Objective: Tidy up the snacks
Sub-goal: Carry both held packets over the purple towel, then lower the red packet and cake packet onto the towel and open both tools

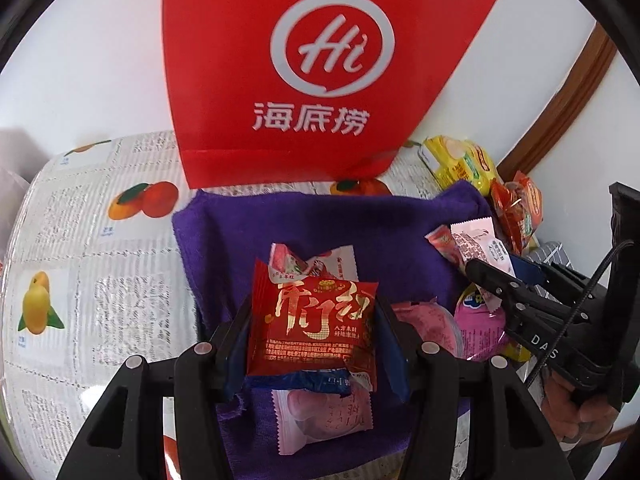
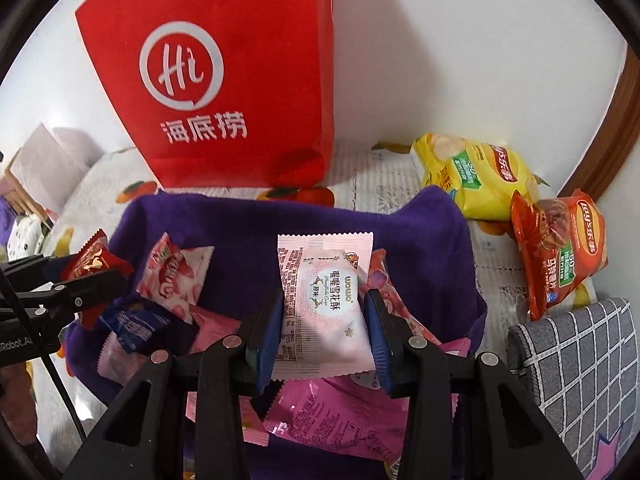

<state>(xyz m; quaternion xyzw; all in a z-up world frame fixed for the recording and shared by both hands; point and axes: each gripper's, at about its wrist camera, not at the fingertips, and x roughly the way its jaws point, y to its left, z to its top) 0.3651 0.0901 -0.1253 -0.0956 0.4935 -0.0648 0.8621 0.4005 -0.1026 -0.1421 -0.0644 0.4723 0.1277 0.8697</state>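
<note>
A red snack packet [image 1: 314, 326] is clamped in the left tongs [image 1: 312, 336] above a purple cloth [image 1: 320, 220] strewn with pink and blue packets. The right tongs [image 2: 326, 316] are closed on a pale pink packet [image 2: 324, 308] over the same cloth. Behind stands a red bag [image 2: 224, 80]; yellow chips [image 2: 476, 176] and orange chips [image 2: 560, 240] lie right on the worktop [image 1: 80, 240], near a grey checked cloth [image 2: 580, 352].
</note>
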